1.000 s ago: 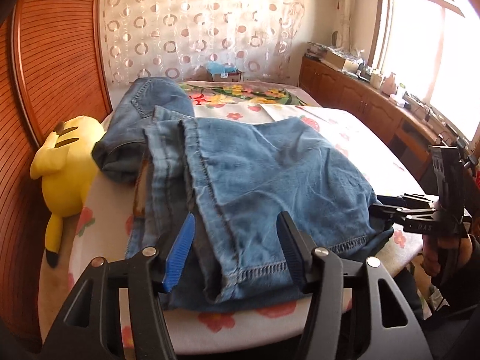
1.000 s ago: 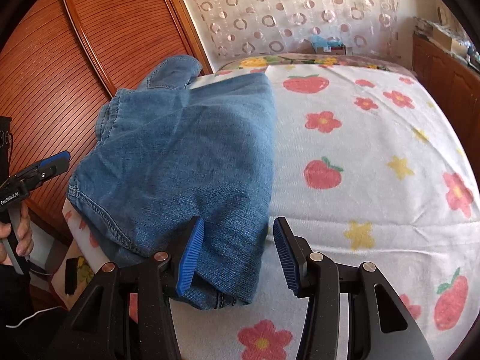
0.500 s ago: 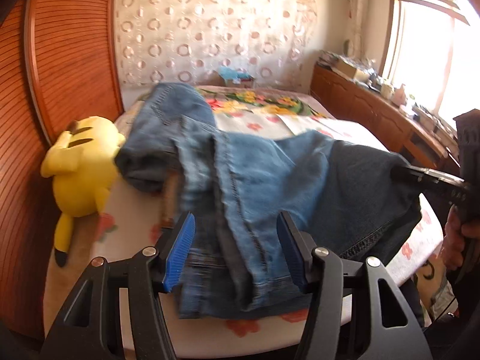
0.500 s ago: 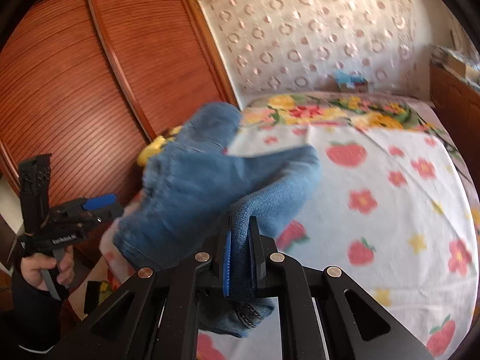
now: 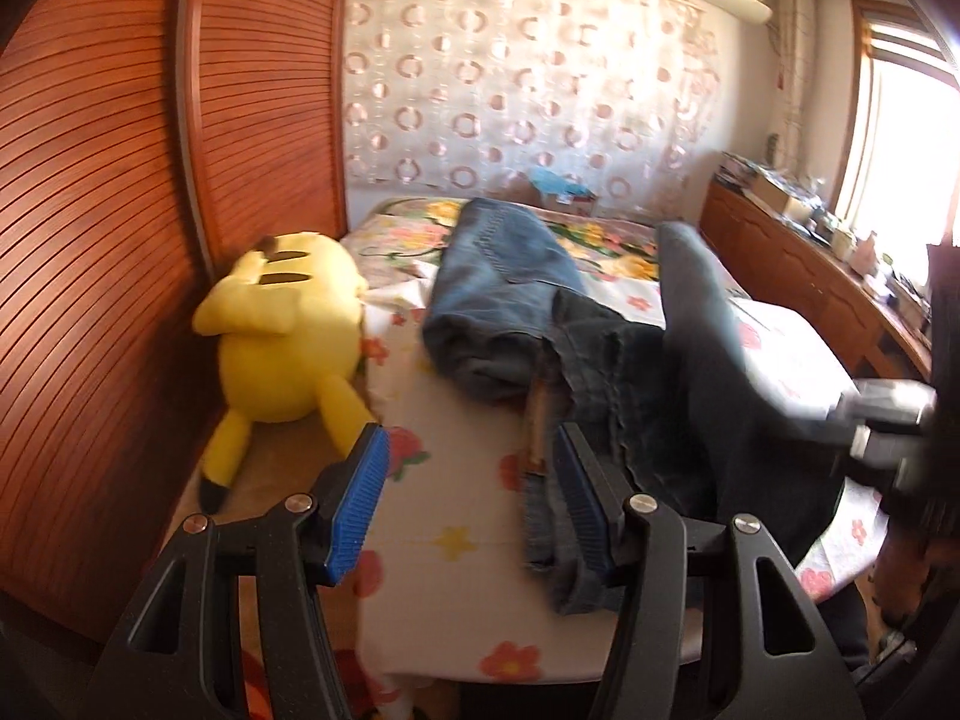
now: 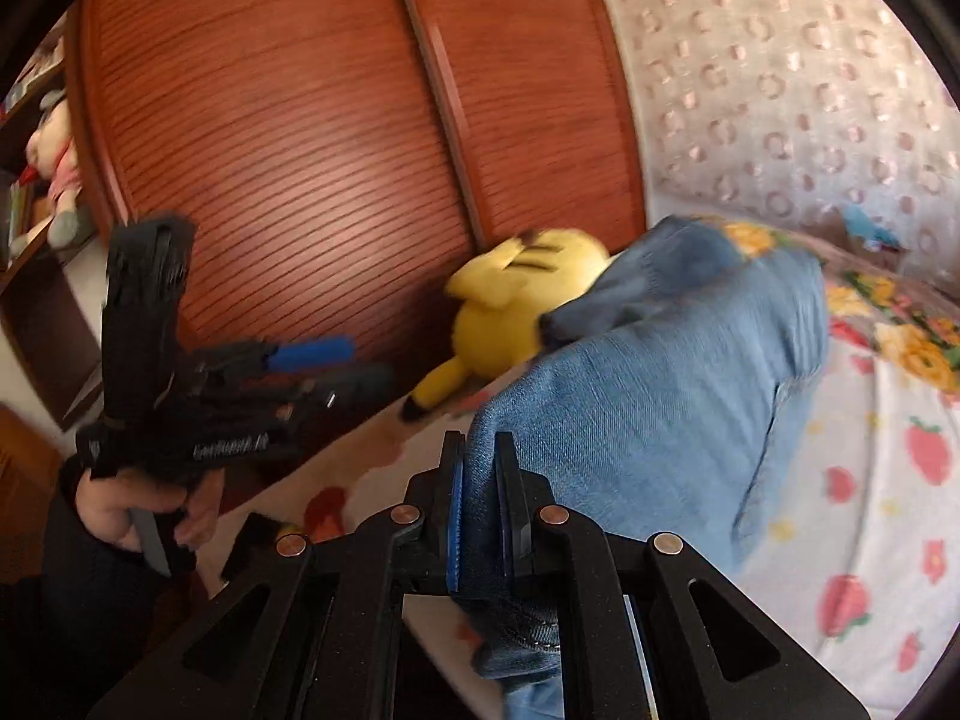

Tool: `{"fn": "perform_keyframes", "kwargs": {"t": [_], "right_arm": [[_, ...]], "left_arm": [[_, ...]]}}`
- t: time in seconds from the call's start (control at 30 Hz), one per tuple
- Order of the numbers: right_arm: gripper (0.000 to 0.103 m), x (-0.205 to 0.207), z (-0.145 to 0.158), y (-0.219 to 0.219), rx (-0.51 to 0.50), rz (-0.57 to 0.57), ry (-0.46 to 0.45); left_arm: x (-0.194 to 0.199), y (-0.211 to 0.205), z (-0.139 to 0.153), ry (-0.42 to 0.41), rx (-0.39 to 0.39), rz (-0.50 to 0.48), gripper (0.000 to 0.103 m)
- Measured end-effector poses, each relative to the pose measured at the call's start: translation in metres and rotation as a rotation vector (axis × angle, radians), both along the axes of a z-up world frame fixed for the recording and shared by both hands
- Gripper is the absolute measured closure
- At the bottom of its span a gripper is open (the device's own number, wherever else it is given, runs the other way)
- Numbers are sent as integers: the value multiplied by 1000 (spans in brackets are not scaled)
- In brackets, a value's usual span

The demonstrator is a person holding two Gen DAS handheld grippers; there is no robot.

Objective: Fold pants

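Since a second ago the right claw (image 6: 478,510) has clenched onto the edge of the jeans (image 6: 648,420) and lifted it, so denim that lay flat on the bed (image 6: 870,540) now rises in a fold toward the wardrobe side. Meanwhile the left claw (image 5: 468,516) has swung aside; its pads stand apart, released, with only bedsheet between them and the jeans' hem just beside its right pad.

The jeans lie across the near end of the bed, part bunched beside the yellow plush toy (image 5: 288,336), part hanging from the right claw.

To fold well, I judge the right claw should carry its edge over evenly, keeping the cloth taut, while the left claw pins or takes the matching corner so the layers line up.

Counted: one pair of jeans, one yellow plush toy, two claws.
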State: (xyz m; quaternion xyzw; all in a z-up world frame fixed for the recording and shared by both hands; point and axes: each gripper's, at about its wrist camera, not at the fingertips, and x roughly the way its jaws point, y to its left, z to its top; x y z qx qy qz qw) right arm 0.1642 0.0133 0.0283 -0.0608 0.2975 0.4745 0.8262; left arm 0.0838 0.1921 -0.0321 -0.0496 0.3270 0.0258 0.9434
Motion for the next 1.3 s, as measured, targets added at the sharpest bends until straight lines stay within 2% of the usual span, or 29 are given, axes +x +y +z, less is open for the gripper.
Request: {"fn": "perform_keyframes", "kwargs": {"t": [0.1,0.17,0.23,0.3,0.37,0.53,0.7,0.83,0.9,1.0,1.17,1.3], "right_arm": [[94,2,-28,19,-48,61,92],[94,2,-42,24,-100,62,93],[90,4,-45,22,-97,52,108],[79,4,-39,22,-81,57,115],[73,2,-28,16,-73,47,81],[67,-10,1,-13,-23,-27,-26],[59,-2,-11,-37,-75,-157,-88],[54,17,-31,-47,-69,-244,-23],[54,28,-38,-47,-72,-248,14],[54,31,-35,-40,-89,-250,8],[52,48,-38,-43,-95,-274,52],[46,69,-48,-41,-95,-271,109]], "left_arm": [[-3,11,-3,2,-11,27,45],[-3,14,-6,6,-15,31,45],[-1,14,-8,9,-15,33,45],[0,14,-9,9,-17,30,45],[2,11,-9,8,-16,23,45],[7,-2,-6,2,-16,-11,45],[21,-27,-1,0,-15,-70,45],[42,-51,-3,16,-7,-130,45],[55,-62,-7,32,-1,-151,45],[73,-73,-17,58,-2,-180,45],[99,-70,-45,145,19,-155,45],[113,-62,-70,215,10,-167,45]]}}
